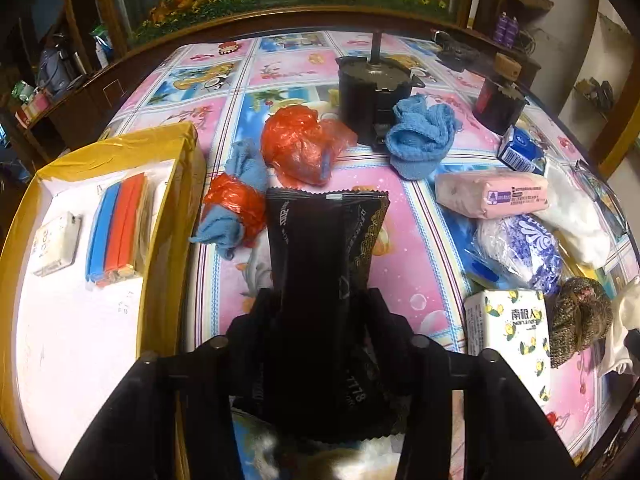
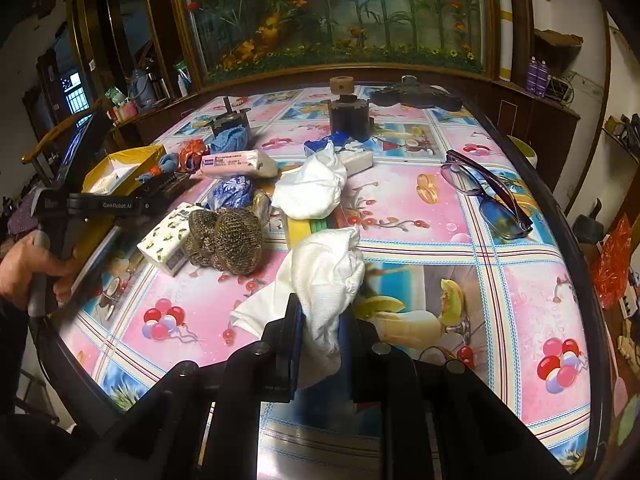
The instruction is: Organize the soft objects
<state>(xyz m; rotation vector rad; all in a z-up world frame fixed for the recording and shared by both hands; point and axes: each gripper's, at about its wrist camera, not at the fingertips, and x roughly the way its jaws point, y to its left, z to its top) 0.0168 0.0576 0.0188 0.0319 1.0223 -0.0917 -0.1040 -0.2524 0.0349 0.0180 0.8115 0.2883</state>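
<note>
In the left wrist view, the yellow box (image 1: pixel 100 152) is seen by the table's left edge, bare tablecloth (image 1: pixel 408 248) between it and the packets. A black foil packet (image 1: pixel 324 248) is clamped in the left gripper (image 1: pixel 320 300) above the cloth.

In the right wrist view, open tablecloth lies rightward up to the glasses (image 2: pixel 488 196). A crumpled white cloth (image 2: pixel 328 280) is pinched in the right gripper (image 2: pixel 320 320).

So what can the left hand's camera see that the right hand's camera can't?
Only the left wrist view shows the black packet gripped by the left gripper, and the blue and orange strips inside the yellow box. Only the right wrist view shows the glasses and the white cloth clamped in the right gripper. Both show the pink tissue pack and the lemon-print pack.
</note>
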